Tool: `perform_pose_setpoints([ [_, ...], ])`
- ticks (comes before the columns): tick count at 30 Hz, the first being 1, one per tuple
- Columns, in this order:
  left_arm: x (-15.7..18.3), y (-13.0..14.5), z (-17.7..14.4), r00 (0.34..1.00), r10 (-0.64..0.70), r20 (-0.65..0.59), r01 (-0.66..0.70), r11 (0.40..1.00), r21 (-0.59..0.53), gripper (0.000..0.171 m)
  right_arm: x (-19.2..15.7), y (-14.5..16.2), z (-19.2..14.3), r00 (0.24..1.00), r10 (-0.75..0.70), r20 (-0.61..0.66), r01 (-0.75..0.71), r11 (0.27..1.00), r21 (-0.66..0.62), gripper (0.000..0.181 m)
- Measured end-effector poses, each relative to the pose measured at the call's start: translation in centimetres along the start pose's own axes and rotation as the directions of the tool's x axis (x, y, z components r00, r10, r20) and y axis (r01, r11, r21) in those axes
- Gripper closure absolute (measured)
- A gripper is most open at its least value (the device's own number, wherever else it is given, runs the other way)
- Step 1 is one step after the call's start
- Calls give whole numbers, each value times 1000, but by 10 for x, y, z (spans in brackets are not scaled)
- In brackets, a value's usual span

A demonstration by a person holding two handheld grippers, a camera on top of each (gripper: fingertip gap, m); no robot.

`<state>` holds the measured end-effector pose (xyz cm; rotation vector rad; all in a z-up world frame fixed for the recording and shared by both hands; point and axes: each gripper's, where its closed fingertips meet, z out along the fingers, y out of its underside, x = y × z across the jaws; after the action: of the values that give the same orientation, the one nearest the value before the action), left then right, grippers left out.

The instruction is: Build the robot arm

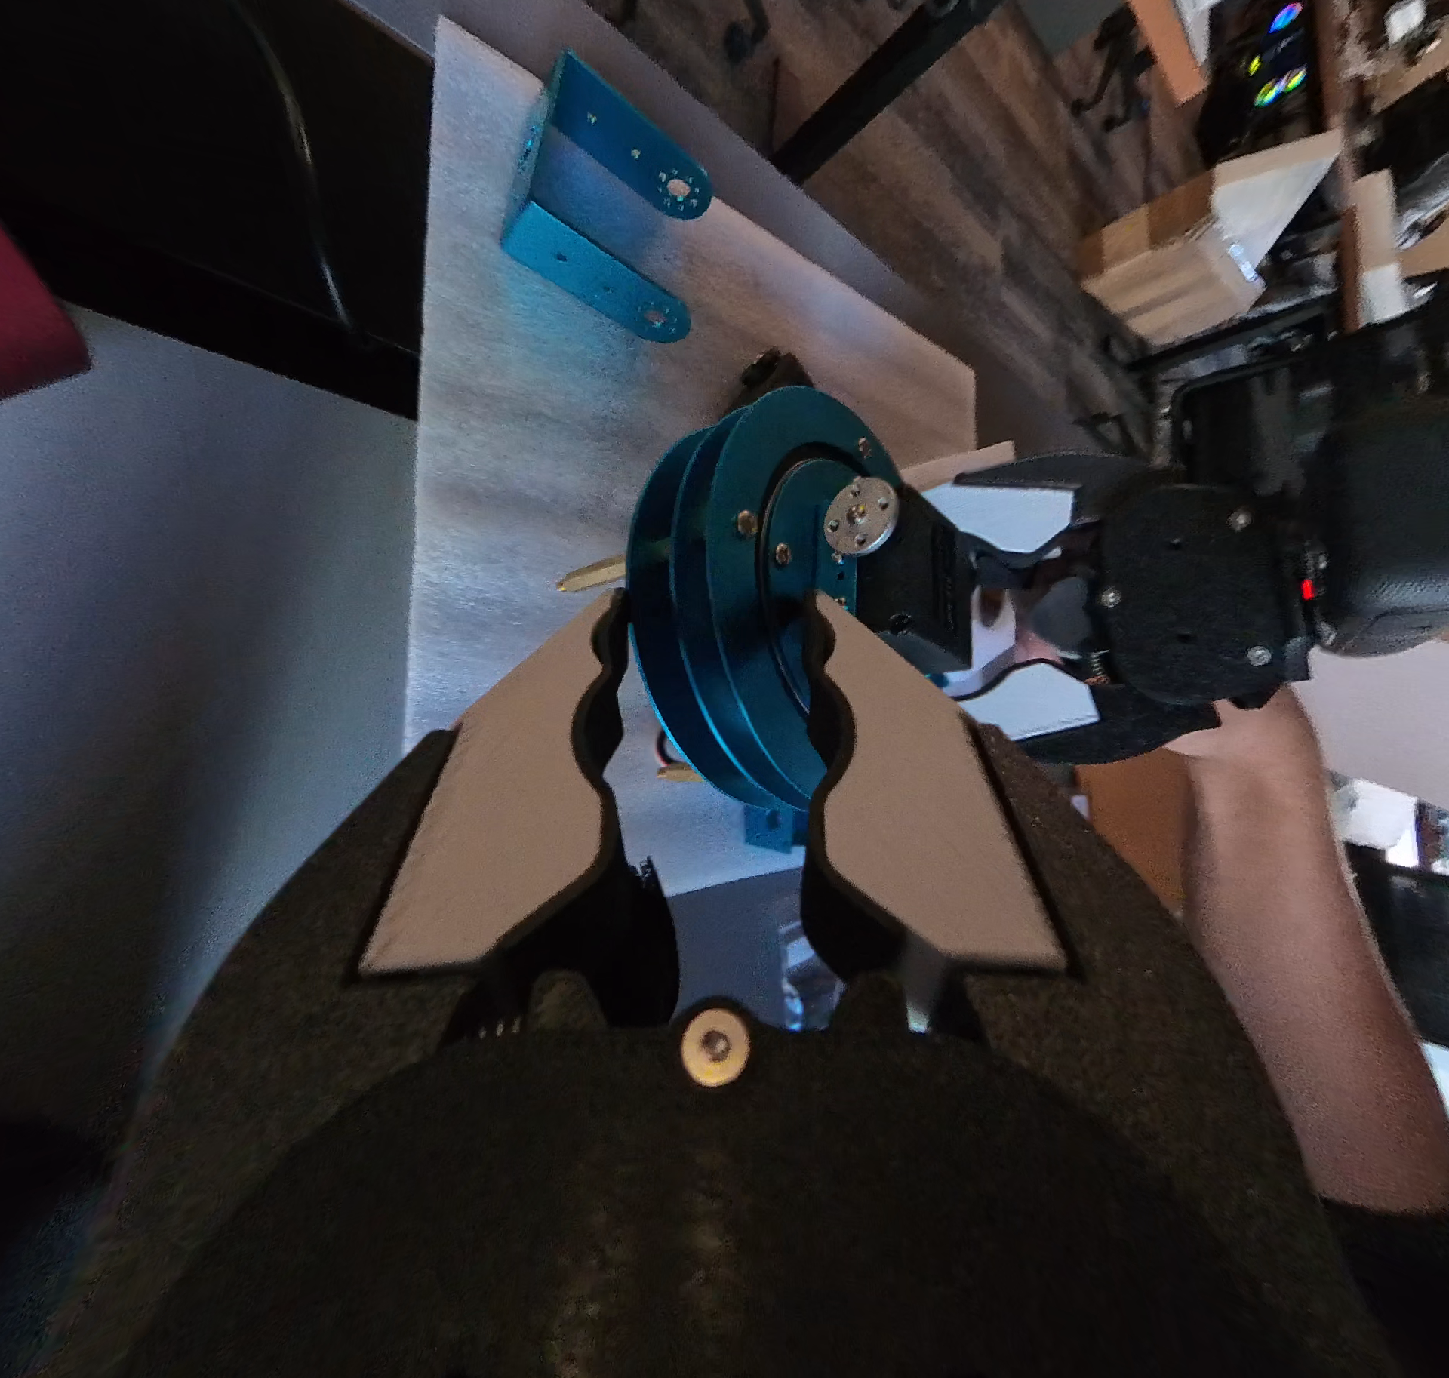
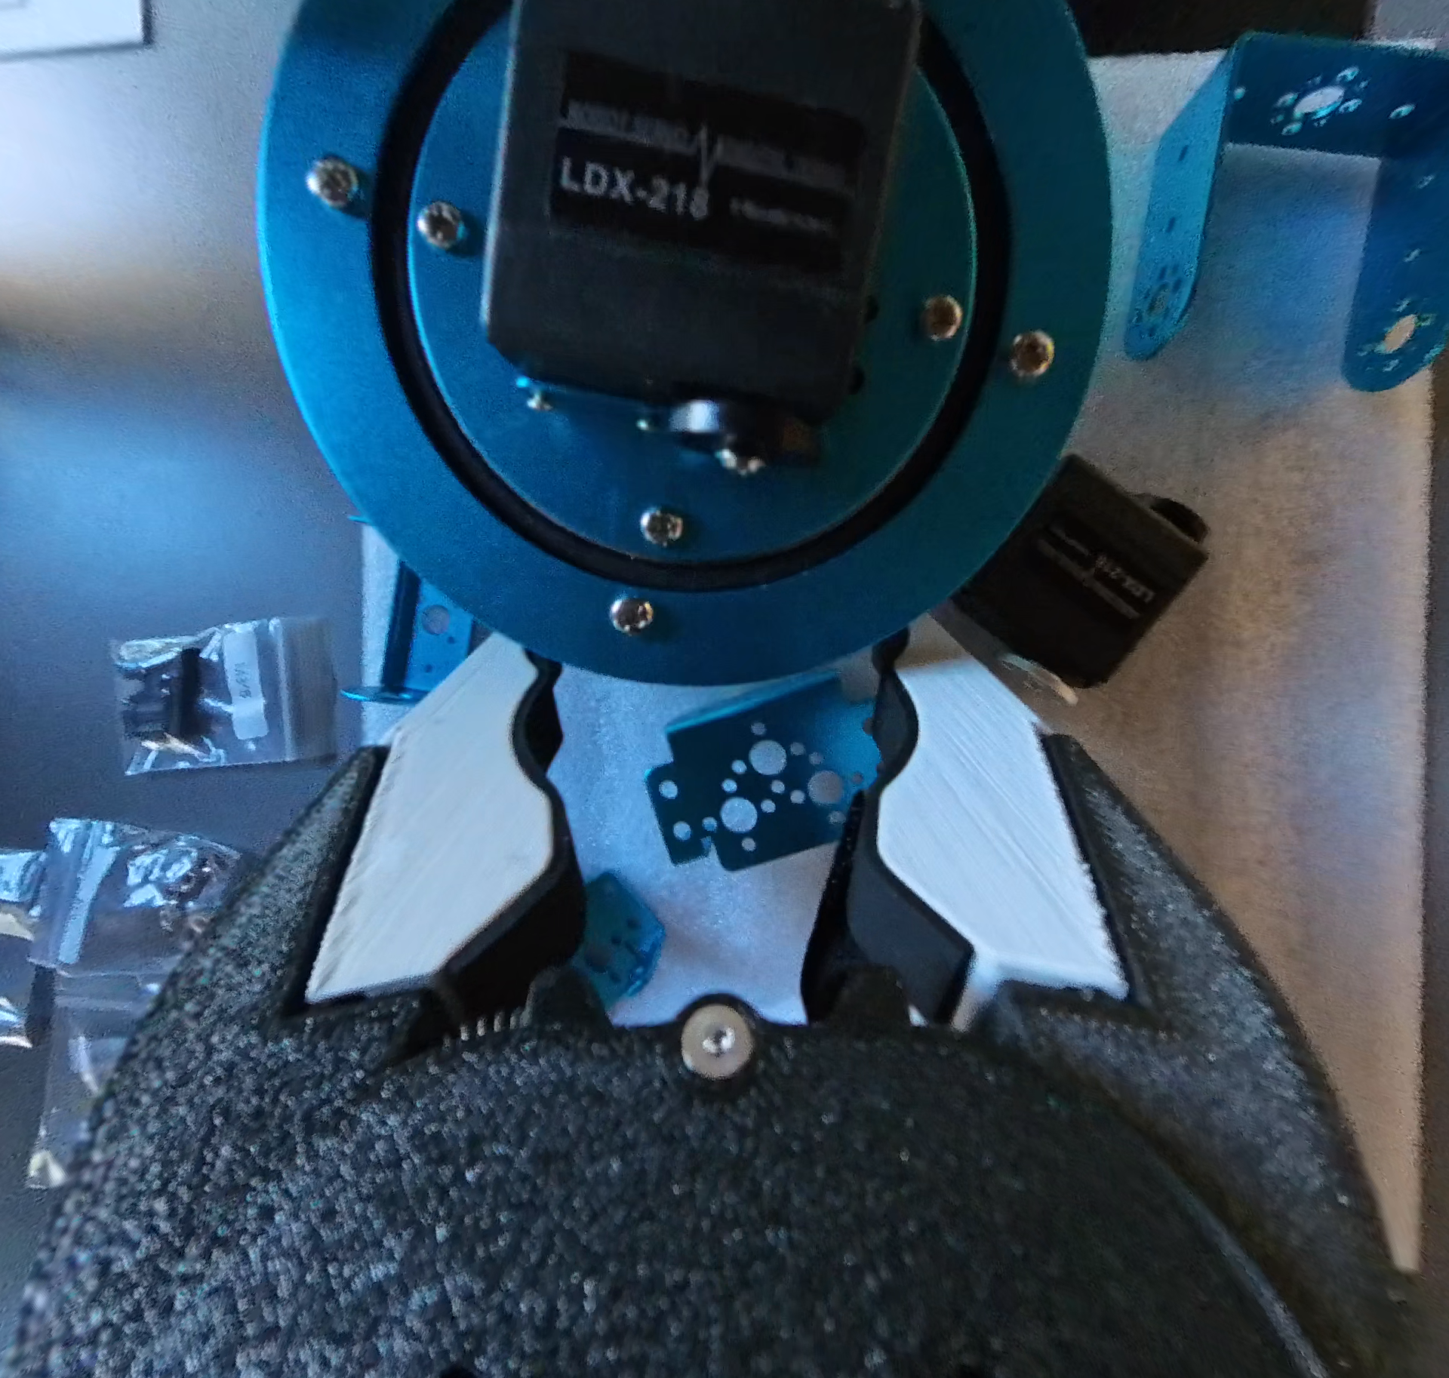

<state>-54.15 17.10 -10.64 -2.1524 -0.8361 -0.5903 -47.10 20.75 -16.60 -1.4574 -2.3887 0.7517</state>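
- Left gripper point(image 1: 717, 603): fingers clenched on the blue turntable point(image 1: 729, 595).
- Right gripper point(image 2: 713, 662): fingers spread, seemingly just below the turntable's servo point(image 2: 690, 196).
- U-bracket point(image 1: 604, 196) lies apart on the pad point(image 1: 502, 431).

Tool: right tool point(image 2: 717, 666), lower centre, fingers parted below disc rim.
Disc: blue round disc assembly point(image 2: 1011, 431), upper centre.
Servo: black block point(image 2: 690, 243) on disc.
Plate: blue perforated plate point(image 2: 753, 799) between fingers.
Bags: plastic bags point(image 2: 227, 693), left.

Round base point(image 1: 729, 595): blue anodised metal, satin sheen, bright screws. Servo point(image 2: 690, 188): matt black plastic. U-bracket point(image 1: 604, 196): same blue metal. Mat point(image 1: 502, 478): white, fibrous. Gripper body point(image 2: 706, 1199): rough, grainy black.
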Motion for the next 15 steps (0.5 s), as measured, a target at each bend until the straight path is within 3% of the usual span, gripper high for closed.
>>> perform_pose_setpoints([
  [3, -8, 1, -3, 998, 48, 44, -46, 998, -34, 135, -4, 2, 7, 998, 56, 3, -56, 998, -10, 83],
  [6, -9, -1, -11, 984, 139, 108, -138, 990, -16, 134, -12, 9, 1, 995, 81, -52, -81, 997, -1, 82],
  [10, -1, -9, -33, 922, 309, 233, -326, 944, 40, 123, -19, 31, -45, 933, 107, -344, -113, 994, 1, 82],
  [12, 13, -16, -55, 880, 384, 279, -428, 897, 114, 122, -51, 26, -76, 891, 164, -424, -130, 986, 108, 89],
  [15, 48, 8, -94, 786, 571, 235, -611, 776, 158, 121, -152, -1, -94, 927, 246, -284, -136, 925, 356, 105],
])
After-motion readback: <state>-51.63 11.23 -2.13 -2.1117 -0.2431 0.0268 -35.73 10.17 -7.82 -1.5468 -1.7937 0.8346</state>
